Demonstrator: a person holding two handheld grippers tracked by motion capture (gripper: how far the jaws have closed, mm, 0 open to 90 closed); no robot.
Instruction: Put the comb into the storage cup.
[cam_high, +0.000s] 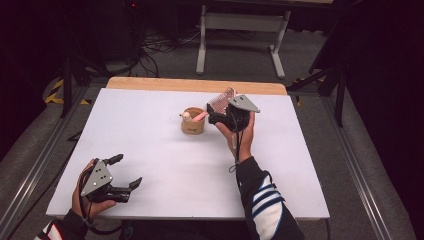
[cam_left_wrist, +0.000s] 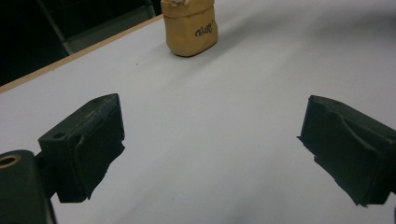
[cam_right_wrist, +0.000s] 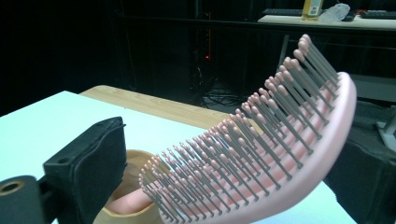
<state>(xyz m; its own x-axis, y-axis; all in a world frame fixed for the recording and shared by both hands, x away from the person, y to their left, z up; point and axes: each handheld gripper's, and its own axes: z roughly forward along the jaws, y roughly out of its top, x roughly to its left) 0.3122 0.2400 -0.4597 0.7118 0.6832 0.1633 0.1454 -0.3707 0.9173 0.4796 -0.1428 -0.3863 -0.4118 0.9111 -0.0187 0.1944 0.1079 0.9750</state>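
Observation:
A pink hairbrush (cam_high: 221, 100) stands slanted with its handle in a tan cup (cam_high: 192, 123) near the middle of the white table (cam_high: 165, 150). My right gripper (cam_high: 218, 111) is at the brush's head, jaws spread wide. In the right gripper view the bristled head (cam_right_wrist: 261, 154) lies between the jaws, its back against the right jaw and a small gap to the left one, with the cup (cam_right_wrist: 122, 211) below. My left gripper (cam_high: 126, 171) rests open near the table's front left corner, holding nothing. In the left gripper view (cam_left_wrist: 210, 149) the cup (cam_left_wrist: 189, 28) stands far ahead.
A wooden strip (cam_high: 195, 84) runs along the table's far edge. Beyond it on the floor stand a white table frame (cam_high: 240, 22) and loose cables (cam_high: 160, 47). Metal rails (cam_high: 35, 165) flank the table on both sides.

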